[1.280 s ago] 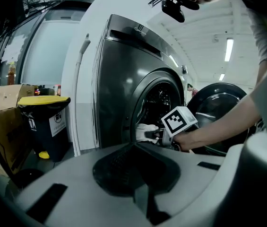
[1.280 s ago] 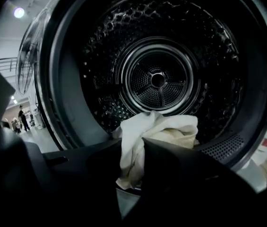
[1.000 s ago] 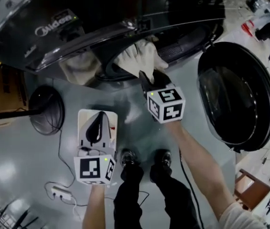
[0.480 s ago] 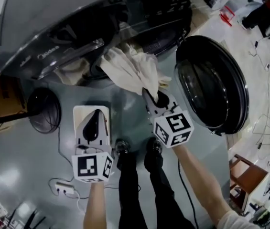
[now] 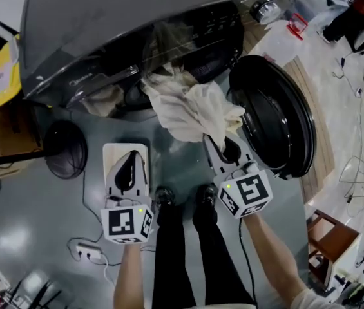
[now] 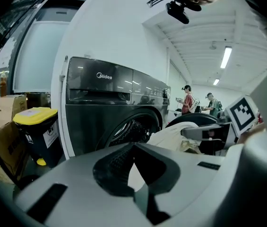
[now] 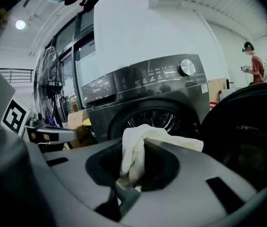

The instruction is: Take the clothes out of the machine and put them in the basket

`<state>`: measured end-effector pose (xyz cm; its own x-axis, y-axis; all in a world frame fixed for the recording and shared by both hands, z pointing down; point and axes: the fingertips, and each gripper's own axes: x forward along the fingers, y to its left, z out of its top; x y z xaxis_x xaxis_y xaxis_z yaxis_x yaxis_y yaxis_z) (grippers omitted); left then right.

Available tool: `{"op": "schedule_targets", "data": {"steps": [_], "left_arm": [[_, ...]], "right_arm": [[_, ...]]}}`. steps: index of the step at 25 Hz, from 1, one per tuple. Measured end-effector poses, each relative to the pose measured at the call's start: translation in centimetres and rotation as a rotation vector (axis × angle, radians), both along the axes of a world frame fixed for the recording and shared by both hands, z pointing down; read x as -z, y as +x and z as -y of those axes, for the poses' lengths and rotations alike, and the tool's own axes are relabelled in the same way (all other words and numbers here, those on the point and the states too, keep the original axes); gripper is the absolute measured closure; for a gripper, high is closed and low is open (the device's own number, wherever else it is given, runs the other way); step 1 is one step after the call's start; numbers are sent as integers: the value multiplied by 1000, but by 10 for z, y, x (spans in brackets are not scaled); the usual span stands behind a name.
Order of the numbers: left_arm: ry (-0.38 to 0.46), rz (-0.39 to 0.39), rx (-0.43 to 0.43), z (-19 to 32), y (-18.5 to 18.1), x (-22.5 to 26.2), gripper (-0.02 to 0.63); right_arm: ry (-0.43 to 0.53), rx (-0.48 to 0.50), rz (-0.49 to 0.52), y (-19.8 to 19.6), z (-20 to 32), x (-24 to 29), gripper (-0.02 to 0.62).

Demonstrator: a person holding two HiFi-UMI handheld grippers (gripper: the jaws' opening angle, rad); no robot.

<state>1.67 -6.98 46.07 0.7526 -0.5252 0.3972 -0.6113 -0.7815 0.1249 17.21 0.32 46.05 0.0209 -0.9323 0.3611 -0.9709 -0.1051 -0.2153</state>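
Note:
The dark grey washing machine (image 5: 136, 18) stands with its round door (image 5: 272, 114) swung open to the right. My right gripper (image 5: 215, 138) is shut on a cream cloth (image 5: 191, 108), which stretches from the drum's mouth down to the jaws. In the right gripper view the cloth (image 7: 134, 152) is bunched between the jaws in front of the drum (image 7: 154, 119). A second beige cloth (image 5: 101, 98) hangs over the drum's rim at the left. My left gripper (image 5: 128, 152) is shut with nothing in it and sits lower left of the cloth, apart from it. No basket shows.
A black round fan base (image 5: 66, 148) and a power strip (image 5: 78, 253) lie on the grey floor at the left. The person's legs and shoes (image 5: 182, 198) stand between the grippers. A yellow-lidded bin (image 6: 35, 126) stands left of the machine, a wooden stool (image 5: 328, 237) at the right.
My right gripper has drawn back from the drum's mouth toward the person, pulling the cream cloth out with it. The left gripper has stayed shut and shifted only a little.

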Motion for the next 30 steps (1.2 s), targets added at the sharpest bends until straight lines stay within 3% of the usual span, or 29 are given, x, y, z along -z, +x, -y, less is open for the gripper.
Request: {"op": "schedule_targets", "data": {"steps": [9,17,22,30], "left_arm": [[-15,-1,8,-25,7,58,588],[72,-19,15,-30,25,198,588],[115,-53,81,-26,6,253,588],[113,-46,256,-35,-69,275,588]], "right_arm": [[68,15,-29,1,-30,100,520],[167,13,-48,28,-50,252,520],[192,53,-96,22,-57,305,520],[185,215,-115,-29,-55,327,520]]}}
